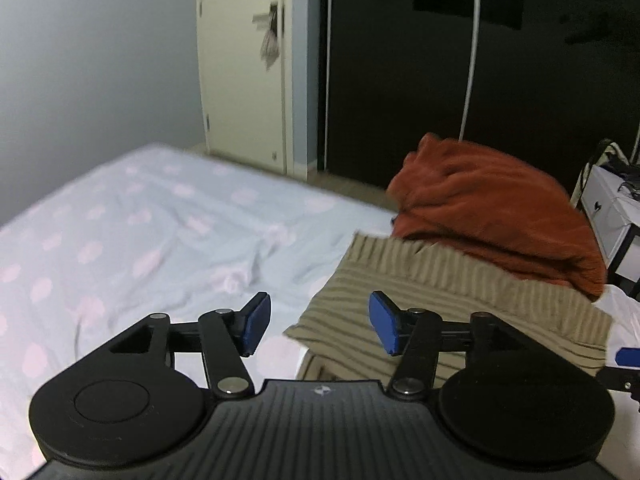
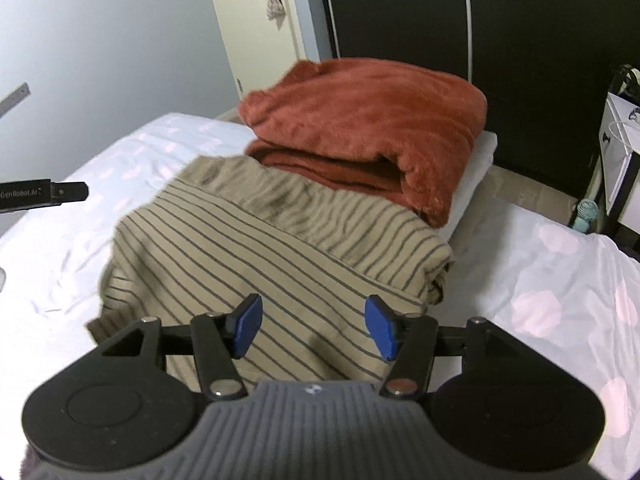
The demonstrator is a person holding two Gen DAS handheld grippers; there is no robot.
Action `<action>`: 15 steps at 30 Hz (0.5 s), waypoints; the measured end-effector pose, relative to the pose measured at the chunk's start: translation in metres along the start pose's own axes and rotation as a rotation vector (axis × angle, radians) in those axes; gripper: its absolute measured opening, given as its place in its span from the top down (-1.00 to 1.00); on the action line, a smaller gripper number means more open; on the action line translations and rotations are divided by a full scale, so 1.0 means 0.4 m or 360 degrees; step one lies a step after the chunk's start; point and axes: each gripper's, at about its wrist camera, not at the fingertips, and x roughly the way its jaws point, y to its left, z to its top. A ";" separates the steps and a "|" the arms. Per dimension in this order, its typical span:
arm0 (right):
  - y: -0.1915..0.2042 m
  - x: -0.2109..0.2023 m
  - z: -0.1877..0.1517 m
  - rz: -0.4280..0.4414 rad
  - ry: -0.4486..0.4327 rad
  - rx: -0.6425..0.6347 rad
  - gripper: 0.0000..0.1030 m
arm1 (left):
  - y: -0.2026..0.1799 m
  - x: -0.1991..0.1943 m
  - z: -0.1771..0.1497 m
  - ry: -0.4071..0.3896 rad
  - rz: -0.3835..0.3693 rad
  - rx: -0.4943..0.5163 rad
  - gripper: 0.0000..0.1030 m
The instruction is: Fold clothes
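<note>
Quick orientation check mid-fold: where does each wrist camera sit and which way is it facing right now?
Left wrist: rides the left gripper, angled down over the bed toward the door; its open jaws show, the striped garment to the right.
Right wrist: rides the right gripper, looking down on the striped garment; its open jaws show, nothing held.
Shared: striped garment, rust blanket, bed, door.

We are seeing a fluffy, plush rust blanket, a soft matt striped cloth shirt, a smooth, lightly creased bed sheet, and matt black plastic claw arms with shiny metal rivets.
</note>
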 end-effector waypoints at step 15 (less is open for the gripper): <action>0.030 -0.147 0.002 0.0091 -0.0114 -0.0047 -0.46 | -0.159 -0.180 -0.077 -0.0173 0.0047 0.0052 -0.47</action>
